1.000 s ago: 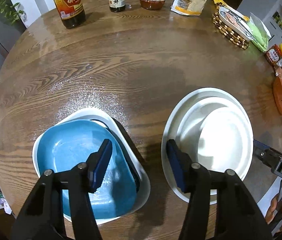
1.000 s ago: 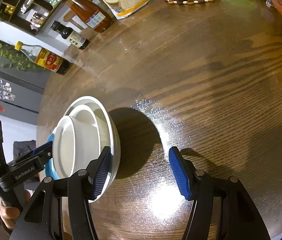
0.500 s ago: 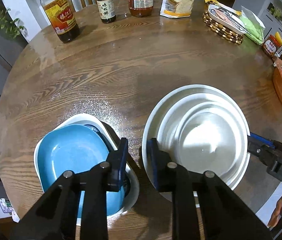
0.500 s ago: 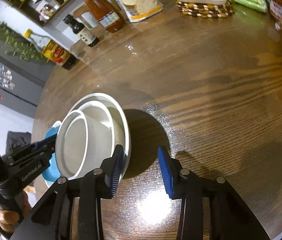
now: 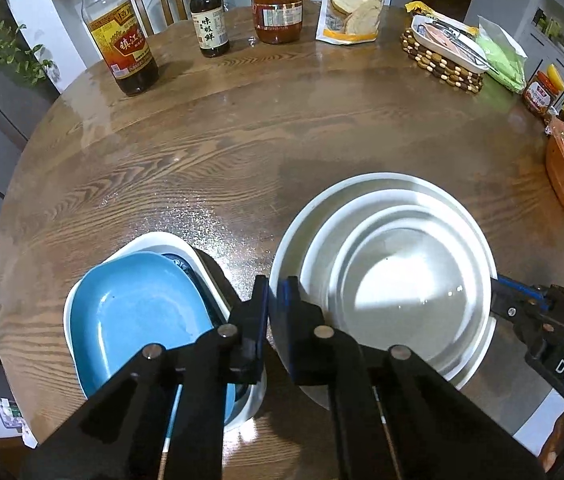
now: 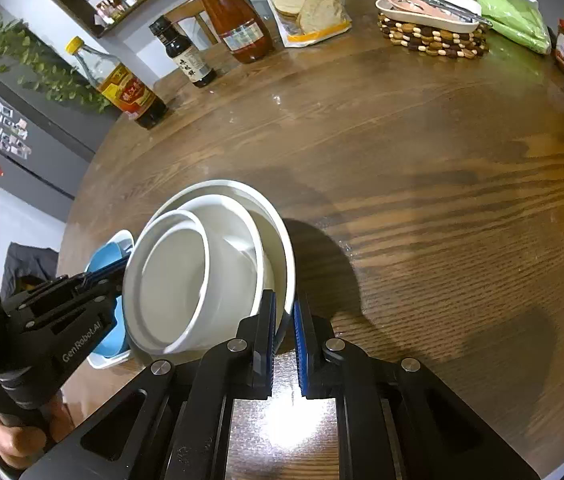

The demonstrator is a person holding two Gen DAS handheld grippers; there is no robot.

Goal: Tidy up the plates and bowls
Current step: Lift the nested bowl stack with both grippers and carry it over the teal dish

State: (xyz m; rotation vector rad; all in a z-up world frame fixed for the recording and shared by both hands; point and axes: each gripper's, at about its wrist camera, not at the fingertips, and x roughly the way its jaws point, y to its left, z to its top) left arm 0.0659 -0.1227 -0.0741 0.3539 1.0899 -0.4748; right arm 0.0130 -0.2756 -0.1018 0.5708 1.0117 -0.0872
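- Three nested round white ceramic bowls (image 5: pixel 398 280), smallest innermost, on the near part of the round brown wood-grain table (image 5: pixel 241 140).
- Just left of them, a stack of rounded-rectangular dishes: a light blue plate (image 5: pixel 137 316) on top, a dark blue rim showing under it, a white dish (image 5: pixel 169 240) at the bottom.
- Left gripper (image 5: pixel 275 316) with blue-padded fingers nearly together, clamped on the near-left rim of the outermost white bowl; one finger outside the rim, one inside.
- Right gripper (image 6: pixel 284 336) likewise almost closed, pinching the same outer bowl's rim on the opposite side; blue pads (image 6: pixel 299 332) on either side of the wall.
- In the right wrist view, bowls tilted and stepped, the two inner ones leaning toward the left gripper (image 6: pixel 61 316).
- Whether the bowl stack is lifted off the table or resting on it: cannot tell.
- Far edge of the table: a vinegar bottle with red-and-yellow label (image 5: pixel 119 36), a small dark soy-sauce bottle (image 5: pixel 207 16), an orange-red sauce bottle (image 5: pixel 277 0), a bag of round crackers (image 5: pixel 352 4).
- Toward the far right: a beaded wooden trivet (image 5: pixel 440 60) carrying a small white tray, and a green packet (image 5: pixel 502 60) beside it.
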